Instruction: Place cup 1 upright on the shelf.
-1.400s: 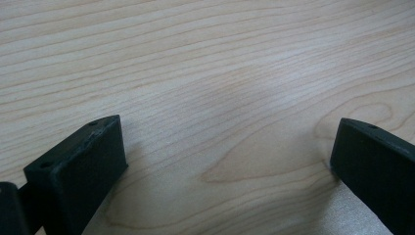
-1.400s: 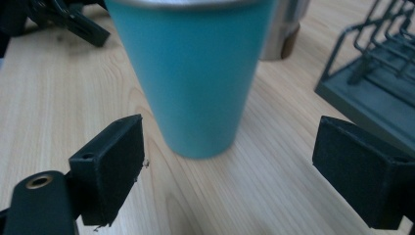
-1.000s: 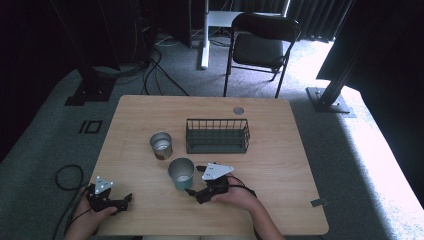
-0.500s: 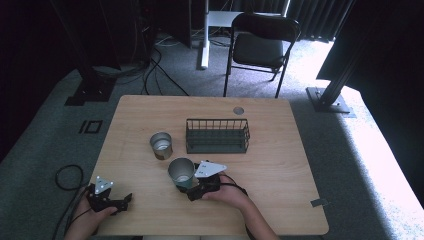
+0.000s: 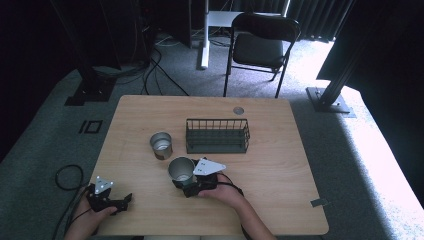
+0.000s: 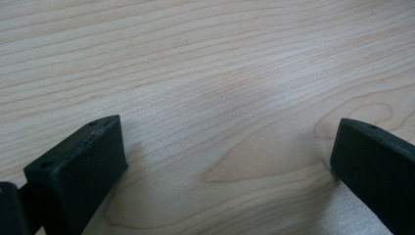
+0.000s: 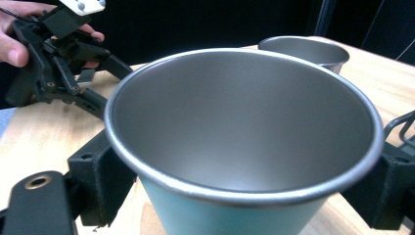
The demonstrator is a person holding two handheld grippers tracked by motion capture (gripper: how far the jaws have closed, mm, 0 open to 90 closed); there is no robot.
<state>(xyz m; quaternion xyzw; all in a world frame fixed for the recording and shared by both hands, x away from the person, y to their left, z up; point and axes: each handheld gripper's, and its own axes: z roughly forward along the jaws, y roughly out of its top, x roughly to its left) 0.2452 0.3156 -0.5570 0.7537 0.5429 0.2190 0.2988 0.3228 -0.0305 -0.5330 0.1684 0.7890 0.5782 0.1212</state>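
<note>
Right gripper (image 5: 181,181): has advanced, jaws now straddling teal cup (image 5: 181,169) near tabletop's front edge, apparently not yet clamped. Left gripper (image 5: 126,200): unmoved at front-left corner, jaws apart.

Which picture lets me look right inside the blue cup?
The right gripper view: the blue cup sits close between the right gripper jaws, and you see its bare metal inside. The high view shows the cup small and far, beside a second cup and a wire basket. The left gripper view shows bare table.
</note>
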